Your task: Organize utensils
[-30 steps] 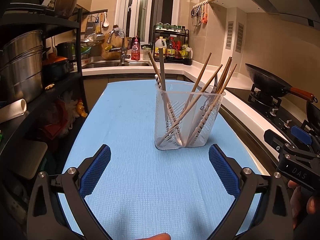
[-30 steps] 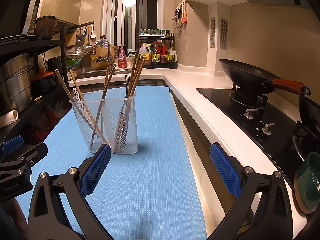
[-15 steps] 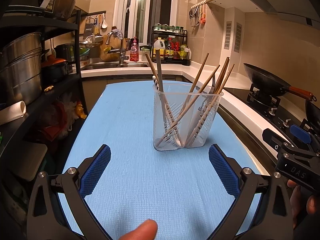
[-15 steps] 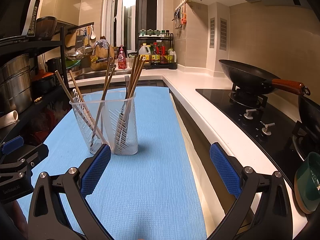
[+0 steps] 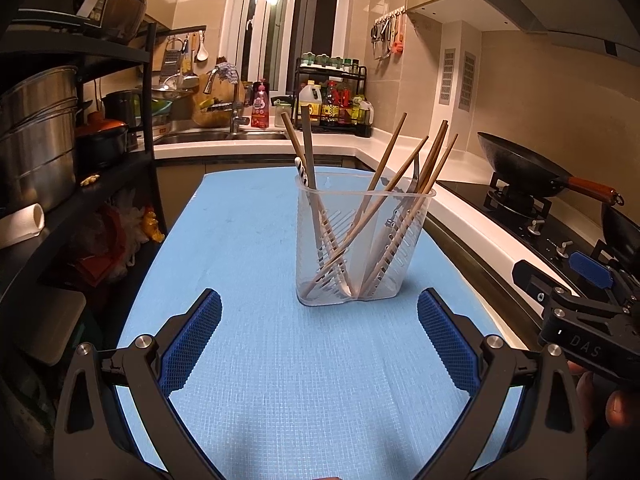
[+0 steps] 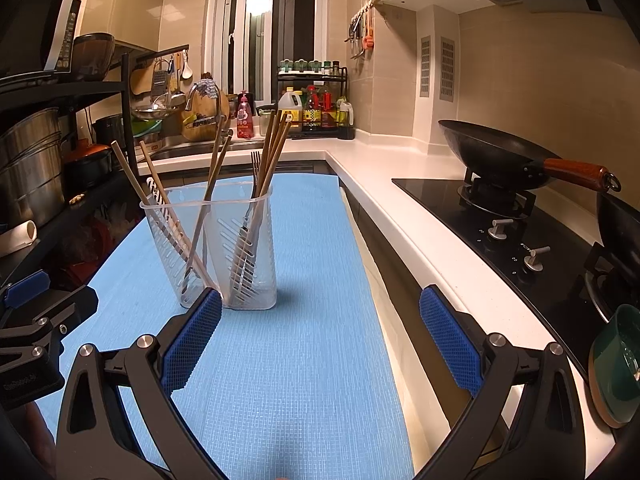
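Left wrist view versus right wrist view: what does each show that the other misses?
Only the left wrist view shows the right tongs' body at its right edge, and the open left tongs. Only the right wrist view shows the green bowl beside the stove, the left tongs' body at its left edge, and the open right tongs. Both share the clear utensil holder with chopsticks and a fork, upright on the blue mat, plus the black wok.

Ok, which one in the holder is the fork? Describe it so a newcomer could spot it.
Start at the blue mat running down the counter; the clear plastic utensil holder stands on it. In its compartment nearer the stove, among wooden chopsticks, stands the fork. It alone is grey metal with tines pointing up, and it ends lower than the chopsticks' tips.
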`<action>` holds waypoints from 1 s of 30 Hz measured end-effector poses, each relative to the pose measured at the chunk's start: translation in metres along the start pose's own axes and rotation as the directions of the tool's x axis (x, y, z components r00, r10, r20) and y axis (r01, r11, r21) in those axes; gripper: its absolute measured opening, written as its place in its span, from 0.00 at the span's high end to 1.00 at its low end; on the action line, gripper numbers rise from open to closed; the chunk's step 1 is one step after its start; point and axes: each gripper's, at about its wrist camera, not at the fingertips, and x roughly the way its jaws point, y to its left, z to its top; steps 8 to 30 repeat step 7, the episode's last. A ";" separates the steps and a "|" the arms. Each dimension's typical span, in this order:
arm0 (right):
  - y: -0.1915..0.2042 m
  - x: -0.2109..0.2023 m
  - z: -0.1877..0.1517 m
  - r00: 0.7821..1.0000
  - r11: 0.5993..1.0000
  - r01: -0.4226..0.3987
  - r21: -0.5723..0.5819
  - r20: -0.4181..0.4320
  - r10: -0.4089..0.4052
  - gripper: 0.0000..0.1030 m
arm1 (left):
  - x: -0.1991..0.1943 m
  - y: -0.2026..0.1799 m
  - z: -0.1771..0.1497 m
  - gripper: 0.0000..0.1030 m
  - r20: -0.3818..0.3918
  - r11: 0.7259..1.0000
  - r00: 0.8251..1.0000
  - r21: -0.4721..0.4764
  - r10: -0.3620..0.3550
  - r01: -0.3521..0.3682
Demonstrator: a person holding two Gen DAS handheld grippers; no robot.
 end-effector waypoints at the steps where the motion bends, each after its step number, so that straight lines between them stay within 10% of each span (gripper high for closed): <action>1: 0.000 0.000 0.000 1.000 1.000 0.000 0.000 0.000 0.000 0.05 | 0.000 0.000 0.000 0.07 -0.002 1.000 1.000 0.000 0.004 -0.004; 30: 0.001 0.000 0.000 1.000 1.000 0.000 -0.001 0.001 0.000 0.05 | 0.001 -0.002 0.001 0.07 -0.006 1.000 1.000 0.009 0.017 -0.017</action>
